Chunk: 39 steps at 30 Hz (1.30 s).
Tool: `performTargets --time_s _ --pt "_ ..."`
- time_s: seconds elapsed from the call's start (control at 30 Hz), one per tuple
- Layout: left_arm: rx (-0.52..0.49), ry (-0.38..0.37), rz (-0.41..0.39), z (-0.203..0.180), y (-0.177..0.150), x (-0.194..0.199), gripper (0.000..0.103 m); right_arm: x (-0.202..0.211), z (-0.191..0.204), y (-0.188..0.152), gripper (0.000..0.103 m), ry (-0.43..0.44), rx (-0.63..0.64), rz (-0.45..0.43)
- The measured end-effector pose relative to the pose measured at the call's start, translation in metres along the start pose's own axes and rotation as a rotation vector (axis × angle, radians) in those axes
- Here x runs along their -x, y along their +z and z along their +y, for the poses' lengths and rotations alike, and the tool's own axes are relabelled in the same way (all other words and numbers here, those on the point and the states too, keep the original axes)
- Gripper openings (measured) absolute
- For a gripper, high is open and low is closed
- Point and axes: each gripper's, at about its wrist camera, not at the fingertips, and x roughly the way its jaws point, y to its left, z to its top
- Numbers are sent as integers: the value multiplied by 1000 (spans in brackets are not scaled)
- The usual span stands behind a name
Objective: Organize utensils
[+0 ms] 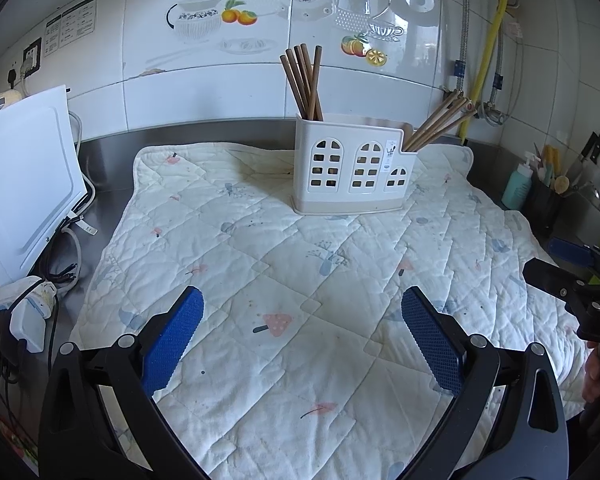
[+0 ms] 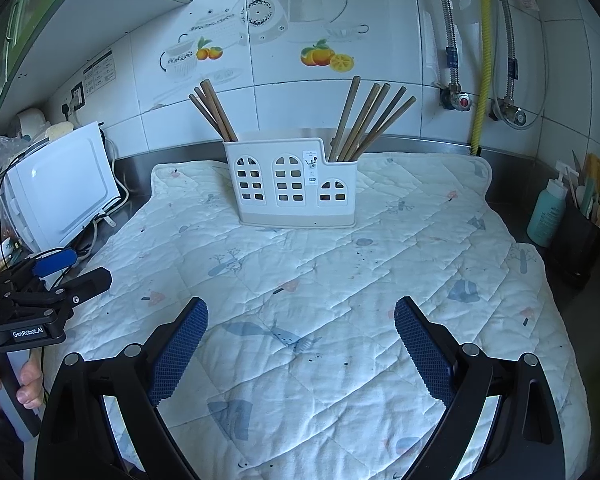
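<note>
A white utensil holder (image 1: 352, 168) with arched window cut-outs stands on a quilted white mat (image 1: 284, 288), near its far edge. Several brown chopsticks (image 1: 304, 80) stand in its left compartment and several more (image 1: 436, 124) lean out of its low right compartment. It also shows in the right wrist view (image 2: 292, 184) with both chopstick bundles (image 2: 214, 112) (image 2: 372, 120). My left gripper (image 1: 302, 312) is open and empty above the mat's near part. My right gripper (image 2: 300, 320) is open and empty too. Each appears at the other view's edge, the right one (image 1: 572, 276) and the left one (image 2: 64, 276).
A white appliance (image 1: 24, 176) with cables and a power strip (image 1: 28, 316) stands at the left. A teal bottle (image 1: 518, 184) and a black caddy (image 1: 548, 200) with utensils and knives stand at the right. Tiled wall and pipes (image 1: 488, 52) behind.
</note>
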Motion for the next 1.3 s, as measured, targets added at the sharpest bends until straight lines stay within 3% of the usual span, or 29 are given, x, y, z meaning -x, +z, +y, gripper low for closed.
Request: performTargets --time_s 1.3 --pt "7 -10 -6 -2 0 2 98 1 1 1 91 6 -2 1"
